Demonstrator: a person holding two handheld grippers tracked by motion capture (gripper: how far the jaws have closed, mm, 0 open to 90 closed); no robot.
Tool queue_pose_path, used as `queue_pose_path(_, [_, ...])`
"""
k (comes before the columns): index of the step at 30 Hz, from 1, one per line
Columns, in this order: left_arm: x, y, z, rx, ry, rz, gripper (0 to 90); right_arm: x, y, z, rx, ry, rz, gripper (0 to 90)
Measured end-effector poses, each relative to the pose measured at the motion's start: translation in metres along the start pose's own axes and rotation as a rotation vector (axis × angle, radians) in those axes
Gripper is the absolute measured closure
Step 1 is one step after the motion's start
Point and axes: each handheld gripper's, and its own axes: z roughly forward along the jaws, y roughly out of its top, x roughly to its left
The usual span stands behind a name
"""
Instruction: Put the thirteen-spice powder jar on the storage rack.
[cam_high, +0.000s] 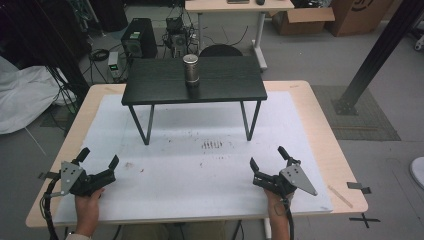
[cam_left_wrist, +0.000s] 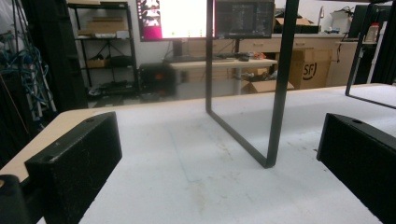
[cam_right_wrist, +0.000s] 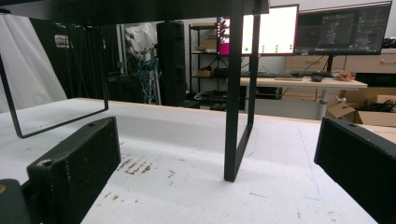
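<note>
High view: left gripper (cam_high: 98, 158) resting at near left corner of table (cam_high: 320, 125), fingers standing apart, holding nothing. Right gripper (cam_high: 268, 157) sitting at near right, fingers likewise spread and empty. Metal cylinder (cam_high: 190, 70) standing upright on small black stand (cam_high: 225, 82) at far middle, well apart from both grippers. White mat (cam_high: 200, 175) showing dark smudges (cam_high: 212, 145) near centre.

Left gripper view: looking along mat toward stand's left leg frame (cam_left_wrist: 243, 116); fingers (cam_left_wrist: 74, 163) gaping wide, gripping nothing.

Right gripper view: facing stand's right leg (cam_right_wrist: 236, 93), underside of stand overhead; fingers (cam_right_wrist: 74, 163) parted, empty.

Judging step: waiting at start, no reach begun. Next move probably calling for lifting one gripper above stand height, approaching cylinder level, closing around its middle without tipping it.
</note>
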Motion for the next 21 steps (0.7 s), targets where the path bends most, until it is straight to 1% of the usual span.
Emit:
queue_pose_path(5, [0.0000, 0.0000, -0.0001, -0.001, 0.000, 0.000, 0.3, -0.0001, -0.0003, -0.0007, -0.008, 0.001, 0.001, 0.2])
queue_pose_path(9, [0.0000, 0.0000, -0.0002, -0.001, 0.000, 0.000, 0.4, -0.0009, -0.0004, -0.0005, -0.005, 0.012, 0.008, 0.2])
queue_pose_path(10, [-0.0001, 0.0000, -0.0001, 0.000, 0.000, 0.002, 0.4, -0.0004, -0.0003, 0.0002, 0.003, 0.020, -0.001, 0.1])
queue_pose_path(11, [-0.0001, 0.0000, -0.0001, 0.000, 0.000, 0.002, 0.4, -0.0004, -0.0003, 0.0002, 0.003, 0.020, -0.001, 0.1])
queue_pose_path(12, [-0.0002, 0.0000, -0.0001, 0.001, 0.000, 0.003, 0.4, 0.0011, -0.0002, 0.0009, 0.012, 0.026, -0.015, 0.2])
queue_pose_path(13, [-0.0002, 0.0000, -0.0001, 0.001, 0.000, 0.003, 0.4, 0.0011, -0.0002, 0.0009, 0.012, 0.026, -0.015, 0.2])
queue_pose_path(14, [-0.0003, 0.0000, 0.0000, 0.001, -0.001, 0.002, 0.4, 0.0023, -0.0001, 0.0016, 0.017, 0.026, -0.027, 0.2])
queue_pose_path(21, [-0.0003, 0.0000, 0.0001, 0.001, -0.002, 0.002, 0.4, 0.0016, -0.0003, 0.0010, 0.011, 0.025, -0.022, 0.2])
